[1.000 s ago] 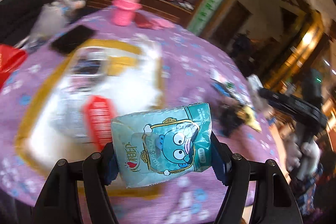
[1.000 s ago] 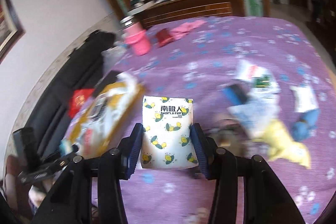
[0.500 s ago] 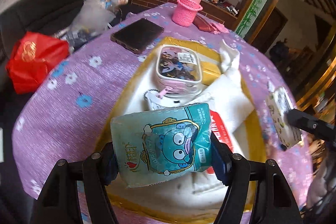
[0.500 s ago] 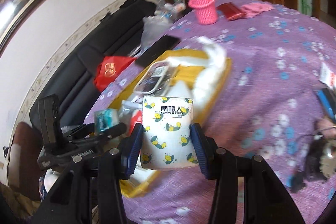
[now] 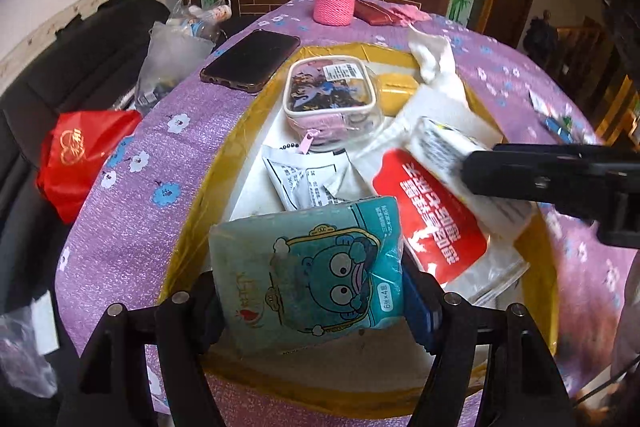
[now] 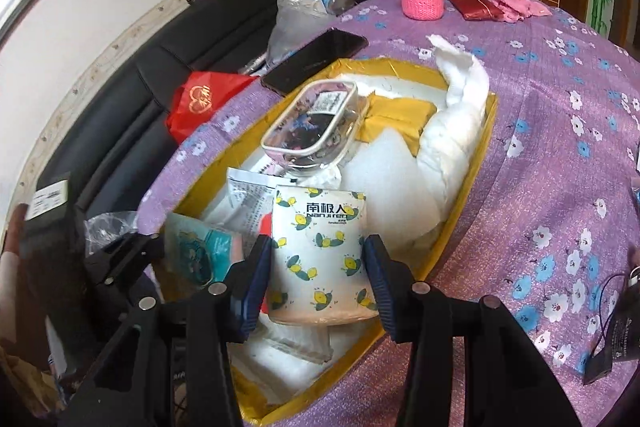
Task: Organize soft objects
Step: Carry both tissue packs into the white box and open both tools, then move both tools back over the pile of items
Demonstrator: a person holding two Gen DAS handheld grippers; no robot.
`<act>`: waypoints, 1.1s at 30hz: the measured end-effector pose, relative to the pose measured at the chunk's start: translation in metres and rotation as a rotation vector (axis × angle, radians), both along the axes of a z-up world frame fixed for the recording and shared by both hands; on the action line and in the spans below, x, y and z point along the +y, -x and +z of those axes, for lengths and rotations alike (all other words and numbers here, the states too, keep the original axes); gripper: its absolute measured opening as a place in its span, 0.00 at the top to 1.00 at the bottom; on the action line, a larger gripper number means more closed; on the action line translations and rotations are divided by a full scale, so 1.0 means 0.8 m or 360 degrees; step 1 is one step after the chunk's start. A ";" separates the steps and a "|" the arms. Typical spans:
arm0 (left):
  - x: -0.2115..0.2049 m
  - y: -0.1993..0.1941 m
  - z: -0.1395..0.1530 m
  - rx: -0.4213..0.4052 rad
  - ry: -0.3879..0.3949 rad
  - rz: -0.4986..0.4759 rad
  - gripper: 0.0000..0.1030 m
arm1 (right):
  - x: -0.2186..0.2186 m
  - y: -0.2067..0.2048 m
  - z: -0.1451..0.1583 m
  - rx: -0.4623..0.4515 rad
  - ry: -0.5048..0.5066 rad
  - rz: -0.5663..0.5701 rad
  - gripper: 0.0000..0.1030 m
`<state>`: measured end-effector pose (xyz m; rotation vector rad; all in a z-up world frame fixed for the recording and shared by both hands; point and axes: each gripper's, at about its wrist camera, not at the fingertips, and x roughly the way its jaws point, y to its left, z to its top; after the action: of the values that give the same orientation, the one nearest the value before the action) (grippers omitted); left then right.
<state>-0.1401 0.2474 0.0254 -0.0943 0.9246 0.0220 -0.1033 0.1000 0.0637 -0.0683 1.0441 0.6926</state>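
Teal pack [image 5: 312,275] clamped in left gripper [image 5: 312,303], bee pack [image 6: 318,251] in right gripper [image 6: 318,267]; lower both into yellow box [image 6: 464,211], release gently.

The teal cartoon-printed tissue pack [image 5: 308,279] and the white bee-printed tissue pack [image 6: 318,251] are wrapped in thin glossy plastic film that wrinkles and catches the light. The yellow box [image 6: 464,203] looks like shiny foil-faced card, lined with matt white foam sheet [image 6: 384,167]. The purple flowered cloth [image 6: 552,131] over the surface has a rough, glittery weave; the pink cup holder [image 5: 334,1] is knitted yarn.
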 end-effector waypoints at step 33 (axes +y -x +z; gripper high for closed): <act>-0.191 0.032 0.091 -0.0195 0.0109 -0.0418 0.12 | -0.411 0.060 0.064 -0.0483 -0.0209 -0.0847 0.25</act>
<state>-0.1656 0.0948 0.0985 -0.0365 0.8097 -0.2561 -0.1511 -0.2287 0.1148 0.2077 0.6786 0.2522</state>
